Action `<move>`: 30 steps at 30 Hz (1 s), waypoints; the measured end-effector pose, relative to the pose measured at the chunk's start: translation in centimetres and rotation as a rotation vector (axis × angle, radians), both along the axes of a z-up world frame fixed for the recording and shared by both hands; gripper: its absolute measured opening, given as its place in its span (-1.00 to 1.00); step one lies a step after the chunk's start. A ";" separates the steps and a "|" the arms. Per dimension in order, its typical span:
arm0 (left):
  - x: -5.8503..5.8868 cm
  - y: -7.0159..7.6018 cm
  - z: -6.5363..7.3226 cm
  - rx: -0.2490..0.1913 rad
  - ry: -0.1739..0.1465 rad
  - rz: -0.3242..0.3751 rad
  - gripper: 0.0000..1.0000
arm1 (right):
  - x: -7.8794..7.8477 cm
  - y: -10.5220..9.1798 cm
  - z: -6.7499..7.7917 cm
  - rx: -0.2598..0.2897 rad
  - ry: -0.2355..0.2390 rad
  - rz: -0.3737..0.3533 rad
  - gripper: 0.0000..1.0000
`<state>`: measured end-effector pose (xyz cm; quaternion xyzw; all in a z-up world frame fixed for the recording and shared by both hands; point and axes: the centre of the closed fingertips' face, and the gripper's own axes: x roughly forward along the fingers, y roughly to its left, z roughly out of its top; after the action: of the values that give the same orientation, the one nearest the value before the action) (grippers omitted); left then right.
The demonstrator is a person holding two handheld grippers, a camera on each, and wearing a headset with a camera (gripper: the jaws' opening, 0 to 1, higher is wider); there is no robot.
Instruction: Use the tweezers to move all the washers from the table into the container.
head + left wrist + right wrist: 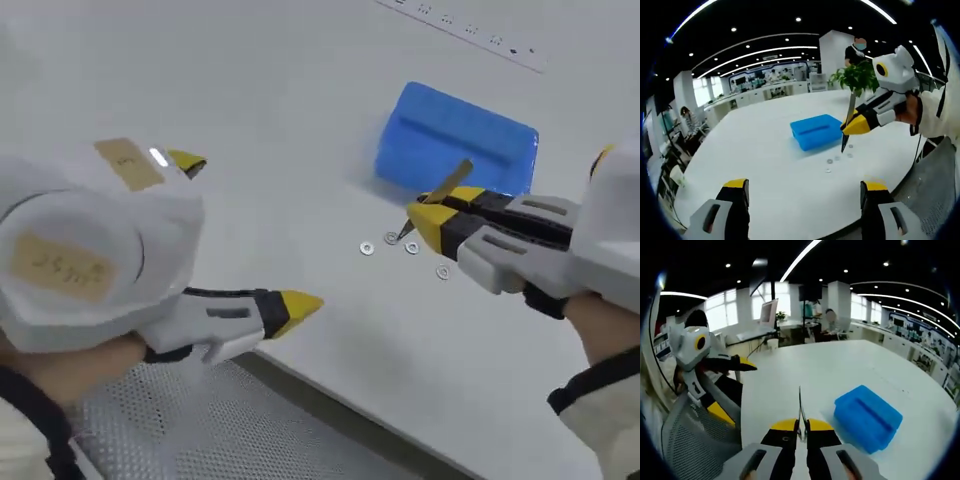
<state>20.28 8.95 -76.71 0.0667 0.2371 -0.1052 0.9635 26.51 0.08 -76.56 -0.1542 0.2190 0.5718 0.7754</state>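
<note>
Right gripper [428, 215] was clamped shut on the tweezers [452, 183], gripped mid-body, tips pointed down at the table [300, 80] just above the washers. Left gripper [255, 232] was spread wide and held nothing, hovering near the table's front edge, well apart from the work. I counted 4 washers [367, 248] in the head view, loose and flat on the white top, in a small cluster just in front of the blue container [455, 145]. I couldn't tell whether the container's top was open. My read on handling: the washers were thin, light, rigid metal lying flush, so likely slippery and prone to skate or flick away. Best hold is probably 1 tine through the bore with the other on the outer rim, or a pinch across the ring after tipping an edge up. The table looked smooth, hard and glossy, offering little friction. A mesh chair [690, 440] sat by the near edge. The room was an open-plan office with ceiling strip lights, a plant [857, 77] and people in the distance.
</note>
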 end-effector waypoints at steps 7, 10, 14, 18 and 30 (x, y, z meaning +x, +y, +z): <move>1.2 2.3 0.5 -0.016 -0.068 0.111 0.98 | 0.7 0.9 -1.8 -0.003 0.003 -0.012 -0.94; 1.3 2.0 0.2 -0.026 -0.059 0.100 0.98 | 0.9 1.1 -2.5 0.000 0.020 -0.020 -0.94; 1.1 1.5 -0.5 0.007 -0.030 0.069 0.98 | 1.2 1.4 -3.4 -0.006 0.014 -0.022 -0.94; 1.0 1.5 -0.8 0.012 -0.016 0.064 0.98 | 1.5 1.8 -3.7 -0.001 0.021 -0.031 -0.93; 0.9 1.8 -1.4 0.059 0.007 0.063 0.98 | 1.9 2.0 -5.4 -0.030 0.033 -0.033 -0.93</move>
<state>21.22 10.72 -78.14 0.0874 0.2453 -0.0680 0.9631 28.37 2.12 -81.91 -0.1525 0.2429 0.5583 0.7785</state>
